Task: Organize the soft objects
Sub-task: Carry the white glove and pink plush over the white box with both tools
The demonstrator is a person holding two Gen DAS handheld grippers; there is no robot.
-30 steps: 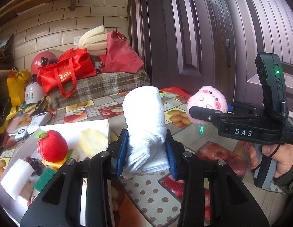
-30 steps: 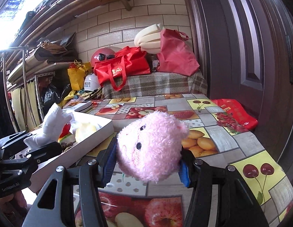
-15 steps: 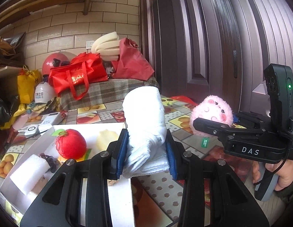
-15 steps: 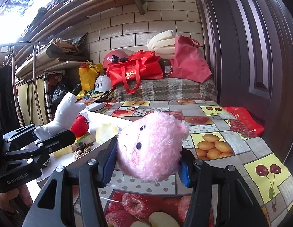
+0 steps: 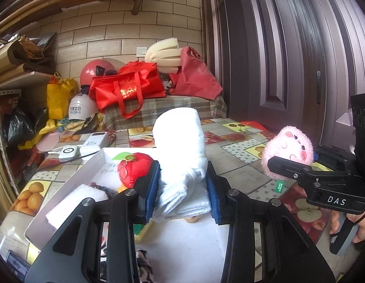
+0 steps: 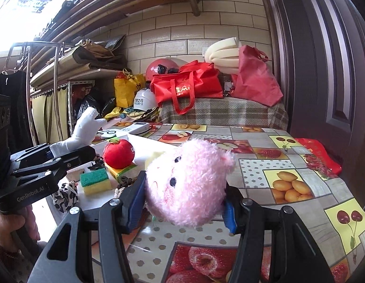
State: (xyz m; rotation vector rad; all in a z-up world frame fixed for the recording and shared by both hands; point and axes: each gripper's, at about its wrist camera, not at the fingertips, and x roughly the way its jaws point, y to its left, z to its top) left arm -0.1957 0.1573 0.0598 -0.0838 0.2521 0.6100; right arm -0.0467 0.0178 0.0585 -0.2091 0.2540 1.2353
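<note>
The left gripper (image 5: 182, 186) is clamped on a rolled white towel (image 5: 180, 151), whose long axis stands upright and leans away from the camera, its loose folded end squeezed between the 2 blue pads. Directly below and ahead of those fingers lies the white tray (image 5: 71, 184), so the towel sits over the tray's near part; the drop looks like a short move down, not sideways.

The right gripper (image 6: 184, 202) is closed on a pink plush toy (image 6: 187, 184), held above the fruit-patterned tablecloth (image 6: 300, 165). From these fingers the tray (image 6: 147, 141) lies to the left and a little ahead, so this hand appears to have farther to travel than the left one.

Inside the tray, beyond the towel, are a red plush apple (image 5: 133, 169), another rolled white towel (image 5: 74, 202), and, in the right view, a green-and-yellow sponge (image 6: 95, 180).

Farther back, a red bag (image 5: 128, 89) rests on a checked cover.
</note>
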